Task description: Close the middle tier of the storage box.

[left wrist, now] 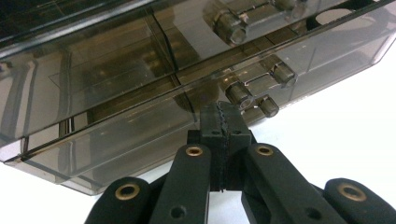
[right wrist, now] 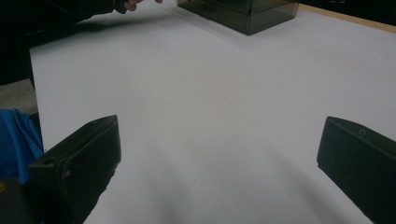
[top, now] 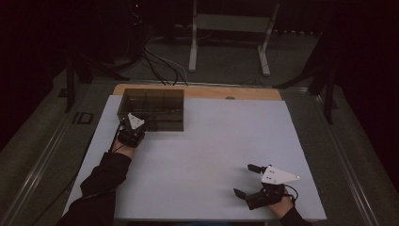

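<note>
Here, a smoke-tinted clear plastic organizer box [top: 151, 109] is being worked on at the far left of the white surface [top: 211, 155], its back edge lying near the wooden strip along the far side. The left gripper [top: 133, 123] is being held against the near wall of the box; in the left gripper view its fingers [left wrist: 211, 122] are seen pressed fully together, tips right at the lower edge of the front wall, just below the small round latch pegs [left wrist: 239, 93], and whether a thin lip is being pinched between them cannot be told. The right gripper [top: 245, 180] is being rested near the front right edge of the surface, well apart from the box, its fingers [right wrist: 79, 161] spread wide with nothing between them. The box is being judged as light, stiff and hard-walled, with smooth sides likely to be slippery under pads, and somewhat brittle at its hinges and pegs. A hold is best being taken on a rim or wall edge, or at the latch tab, rather than across the broad glossy faces; being light, it is likely to slide when pushed.
</note>
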